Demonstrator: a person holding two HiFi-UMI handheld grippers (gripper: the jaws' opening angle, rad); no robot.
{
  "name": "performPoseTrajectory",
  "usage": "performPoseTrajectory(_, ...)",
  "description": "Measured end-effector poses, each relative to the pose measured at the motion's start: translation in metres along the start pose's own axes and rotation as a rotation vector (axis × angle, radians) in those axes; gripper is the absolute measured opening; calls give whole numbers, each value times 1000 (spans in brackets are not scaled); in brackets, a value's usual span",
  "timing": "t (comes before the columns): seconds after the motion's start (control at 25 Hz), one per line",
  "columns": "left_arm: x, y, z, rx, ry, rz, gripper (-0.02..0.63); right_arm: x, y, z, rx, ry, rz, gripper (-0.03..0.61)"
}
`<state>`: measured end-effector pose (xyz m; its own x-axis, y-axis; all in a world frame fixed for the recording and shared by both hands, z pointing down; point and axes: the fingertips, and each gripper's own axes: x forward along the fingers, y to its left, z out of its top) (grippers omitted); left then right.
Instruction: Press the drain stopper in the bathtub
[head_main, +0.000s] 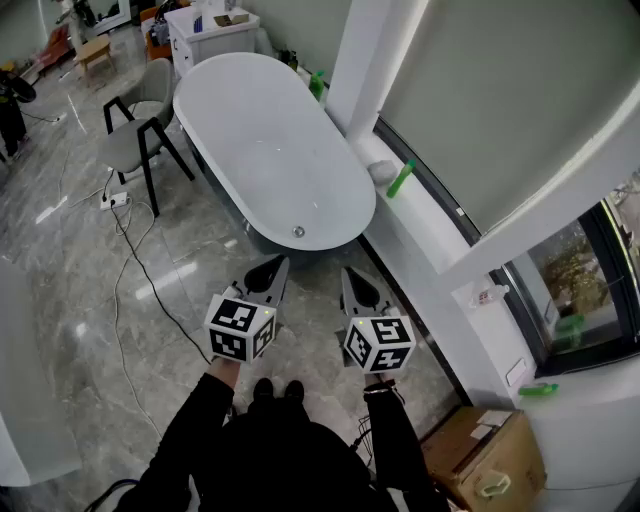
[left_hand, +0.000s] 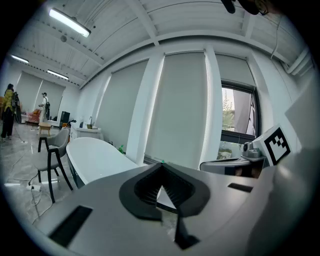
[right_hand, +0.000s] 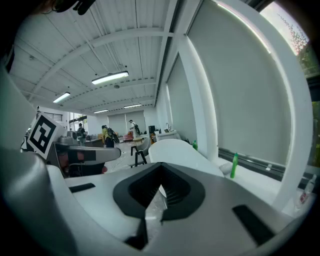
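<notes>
Left gripper (head_main: 272, 266), right gripper (head_main: 350, 278): both clenched, empty. Drain stopper (head_main: 298, 232) (small, likely rigid, sprung): press squarely at centre; bathtub (head_main: 200, 95) probably slick.

A white, oval, freestanding bathtub (head_main: 255, 130) is standing empty on the glossy grey floor (head_main: 90, 300), its long axis running away from the camera. A small round metallic drain stopper (head_main: 298, 232) is sitting in the tub's bottom, close to its nearer end.
</notes>
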<state>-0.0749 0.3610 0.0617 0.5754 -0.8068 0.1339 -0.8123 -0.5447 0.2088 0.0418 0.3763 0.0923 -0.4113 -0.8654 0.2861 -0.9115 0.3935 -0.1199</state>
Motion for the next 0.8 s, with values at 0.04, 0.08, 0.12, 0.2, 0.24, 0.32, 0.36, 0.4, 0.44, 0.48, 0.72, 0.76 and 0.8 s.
performPoseTrajectory(0.04, 0, -1, -1, 1, 2, 0, 0, -1, -1, -1, 2, 0, 0, -2)
performPoseTrajectory(0.08, 0, -3, -2, 1, 4, 0, 0, -2, -2, -1, 4, 0, -1, -2)
performPoseTrajectory(0.12, 1, -4, -2, 1, 5, 0, 0, -2, -3, -2, 5, 0, -1, -2)
performPoseTrajectory(0.2, 2, -6, -3, 2, 8, 0, 0, -4, -6, -2, 7, 0, -2, -2)
performPoseTrajectory(0.24, 2, -7, -3, 2, 9, 1, 0, -4, -6, -2, 8, 0, 0, -2)
performPoseTrajectory(0.32, 4, -7, -3, 4, 10, 2, 0, -4, -9, -1, 16, -6, 6, -2)
performPoseTrajectory(0.36, 5, -7, -3, 4, 12, 3, 0, -4, -10, 0, 22, -10, 9, -2)
performPoseTrajectory(0.4, 6, -8, -3, 5, 14, 3, 0, -4, -12, 0, 27, -13, 11, -2)
performPoseTrajectory(0.44, 8, -8, -2, 6, 15, 4, 0, -4, -14, -1, 34, -13, 14, -2)
performPoseTrajectory(0.48, 9, -8, -3, 7, 17, 6, 0, -4, -16, -2, 42, -9, 18, -2)
performPoseTrajectory(0.72, 17, -6, -7, 1, 23, 20, 0, -6, -26, -15, 68, 30, 34, -2)
performPoseTrajectory(0.76, 19, -7, -6, 3, 22, 21, 0, -7, -29, -16, 68, 34, 33, -2)
performPoseTrajectory(0.8, 21, -7, -5, 6, 21, 22, 0, -7, -32, -16, 69, 36, 30, -2)
